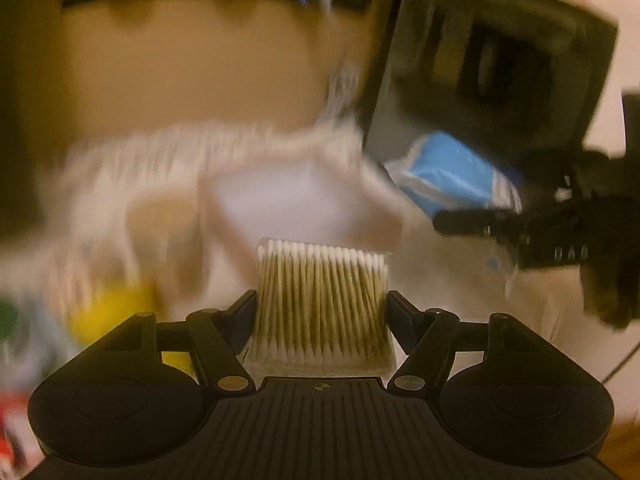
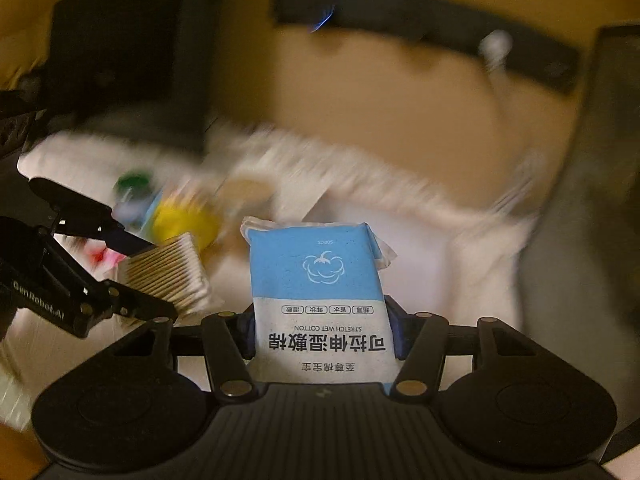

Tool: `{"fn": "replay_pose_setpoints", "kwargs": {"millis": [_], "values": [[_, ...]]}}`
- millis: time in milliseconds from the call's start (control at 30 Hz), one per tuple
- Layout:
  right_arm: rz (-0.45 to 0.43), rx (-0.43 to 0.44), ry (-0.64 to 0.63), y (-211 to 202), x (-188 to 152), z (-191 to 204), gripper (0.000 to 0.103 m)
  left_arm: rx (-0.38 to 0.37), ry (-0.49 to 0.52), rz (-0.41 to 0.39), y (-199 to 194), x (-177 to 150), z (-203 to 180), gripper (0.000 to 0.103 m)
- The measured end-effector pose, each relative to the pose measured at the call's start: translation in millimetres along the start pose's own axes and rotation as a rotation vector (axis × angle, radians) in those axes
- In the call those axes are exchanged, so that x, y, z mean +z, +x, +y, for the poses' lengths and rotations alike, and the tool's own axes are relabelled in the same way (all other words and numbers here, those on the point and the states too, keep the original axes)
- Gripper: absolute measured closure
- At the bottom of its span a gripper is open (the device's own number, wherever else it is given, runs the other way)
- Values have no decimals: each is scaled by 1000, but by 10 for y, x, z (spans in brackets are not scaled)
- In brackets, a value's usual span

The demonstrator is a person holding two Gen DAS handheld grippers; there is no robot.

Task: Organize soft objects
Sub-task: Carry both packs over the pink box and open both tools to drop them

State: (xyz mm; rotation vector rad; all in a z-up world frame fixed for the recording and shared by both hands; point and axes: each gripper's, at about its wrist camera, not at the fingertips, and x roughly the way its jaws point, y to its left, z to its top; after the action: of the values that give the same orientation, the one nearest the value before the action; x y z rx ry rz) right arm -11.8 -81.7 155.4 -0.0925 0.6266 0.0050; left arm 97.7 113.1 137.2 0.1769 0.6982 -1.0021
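My left gripper (image 1: 322, 312) is shut on a clear pack of cotton swabs (image 1: 322, 300), held above a white cloth. The pack also shows in the right wrist view (image 2: 168, 272), between the left gripper's fingers (image 2: 120, 240). My right gripper (image 2: 322, 328) is shut on a blue and white pack of stretch wet cotton (image 2: 316, 280). That pack also shows in the left wrist view (image 1: 452, 172), at the right, in front of the right gripper (image 1: 500, 220). Both views are blurred by motion.
A white fringed cloth (image 1: 280, 200) covers the table. A yellow object (image 2: 184, 220) and a green-capped bottle (image 2: 132, 188) lie at the left. A black box (image 1: 492, 60) stands at the back right. A dark strip (image 2: 420, 24) runs along the tan wall.
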Motion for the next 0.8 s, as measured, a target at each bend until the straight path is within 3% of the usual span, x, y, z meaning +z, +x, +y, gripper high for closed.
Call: {"fn": "replay_pose_setpoints", "kwargs": {"millis": [133,300,400,500,533,667,733,800], "values": [[-59,-74,41,-33,511,-310,46,-6,19,-75,132,615,35,29],[-58,-56,130,317,1028,-665,45,-21,42,-109,599,1018,56,29],[-34,51,183,698,1172,-858,40,-40,28,-70,1158,988,72,27],[7,-13,208,1046,1161,-949,36,57,50,104,1867,821,24,30],[29,-40,226,1150,1145,-984,36,66,33,124,1972,779,34,31],[72,-32,324,1245,968,-1154,36,8,-195,78,1956,707,294,32],[86,-29,308,1268,921,-1154,36,75,-146,64,1884,733,284,33],[79,-48,295,1268,911,-1153,36,93,-144,12,1693,758,312,33]]}}
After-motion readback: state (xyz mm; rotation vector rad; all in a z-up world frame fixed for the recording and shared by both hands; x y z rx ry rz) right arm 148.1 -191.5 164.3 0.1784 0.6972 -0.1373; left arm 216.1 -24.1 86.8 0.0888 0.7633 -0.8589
